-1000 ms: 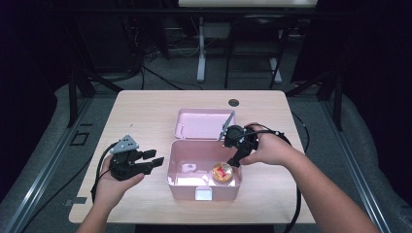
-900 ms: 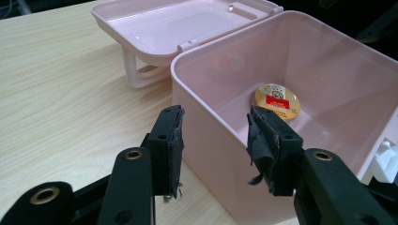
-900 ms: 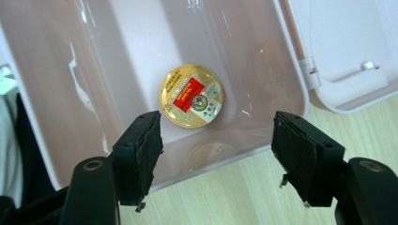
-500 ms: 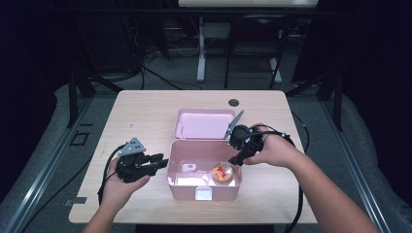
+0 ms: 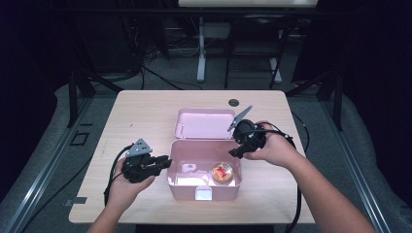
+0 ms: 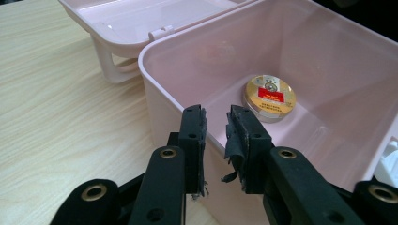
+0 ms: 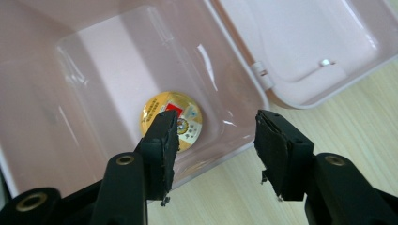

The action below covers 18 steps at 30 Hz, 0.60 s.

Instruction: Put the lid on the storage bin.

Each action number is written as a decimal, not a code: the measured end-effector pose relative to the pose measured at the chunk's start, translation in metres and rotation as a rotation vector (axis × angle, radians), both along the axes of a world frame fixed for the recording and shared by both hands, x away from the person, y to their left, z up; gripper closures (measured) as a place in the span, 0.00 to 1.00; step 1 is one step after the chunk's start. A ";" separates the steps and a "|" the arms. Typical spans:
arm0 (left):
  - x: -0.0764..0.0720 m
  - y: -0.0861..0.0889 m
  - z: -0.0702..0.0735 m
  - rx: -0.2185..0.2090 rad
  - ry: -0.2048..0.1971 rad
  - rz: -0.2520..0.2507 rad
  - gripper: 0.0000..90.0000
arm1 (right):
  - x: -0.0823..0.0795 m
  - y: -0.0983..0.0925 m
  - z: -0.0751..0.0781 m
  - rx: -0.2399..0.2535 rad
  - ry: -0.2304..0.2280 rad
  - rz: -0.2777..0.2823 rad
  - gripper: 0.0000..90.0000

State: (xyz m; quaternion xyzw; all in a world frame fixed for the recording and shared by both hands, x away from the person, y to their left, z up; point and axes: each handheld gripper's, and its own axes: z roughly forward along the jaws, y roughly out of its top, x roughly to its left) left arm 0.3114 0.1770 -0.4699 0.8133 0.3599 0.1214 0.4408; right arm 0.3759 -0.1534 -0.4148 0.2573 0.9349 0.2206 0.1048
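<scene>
One pink box [image 5: 204, 182] sits open, its lid [image 5: 204, 124] lying flat at 12 o'clock. One gold tin [image 5: 223, 172] rests inside. Two grippers: left gripper [image 5: 163, 161] at 9 o'clock, right gripper [image 5: 238, 148] at 2 o'clock, both jaw pairs apart, just closing on nothing

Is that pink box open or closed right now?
Open. The pink box has its lid folded back flat on the table, and a round gold tin lies visible inside.

Both grippers, left [image 5: 163, 160] and right [image 5: 234, 151], are black with brass-ringed screw holes; each carries a grey three-cornered plate and trails a black cable. Their pads look frayed, possibly torn tape. Forearms are bare.
</scene>
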 end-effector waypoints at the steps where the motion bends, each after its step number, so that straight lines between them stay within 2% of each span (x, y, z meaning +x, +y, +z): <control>1: 0.000 0.000 0.000 0.000 0.000 0.000 0.85 | 0.000 0.000 0.000 0.000 0.000 0.000 0.55; 5: 0.001 -0.003 -0.002 0.019 -0.003 0.002 0.85 | 0.002 -0.003 0.001 0.007 -0.010 -0.027 0.55; 9: 0.002 -0.002 -0.002 0.013 0.001 0.006 0.85 | 0.004 -0.006 0.001 0.012 -0.026 -0.049 0.54; 14: 0.001 -0.002 -0.003 0.009 0.000 0.010 0.85 | 0.010 -0.013 -0.001 0.048 -0.037 -0.117 0.54; 16: 0.001 -0.002 -0.003 0.009 0.000 0.010 0.85 | 0.011 -0.014 -0.002 0.052 -0.033 -0.128 0.54; 18: 0.001 -0.002 -0.002 0.017 -0.001 0.006 0.85 | 0.017 -0.017 -0.005 0.053 -0.030 -0.162 0.55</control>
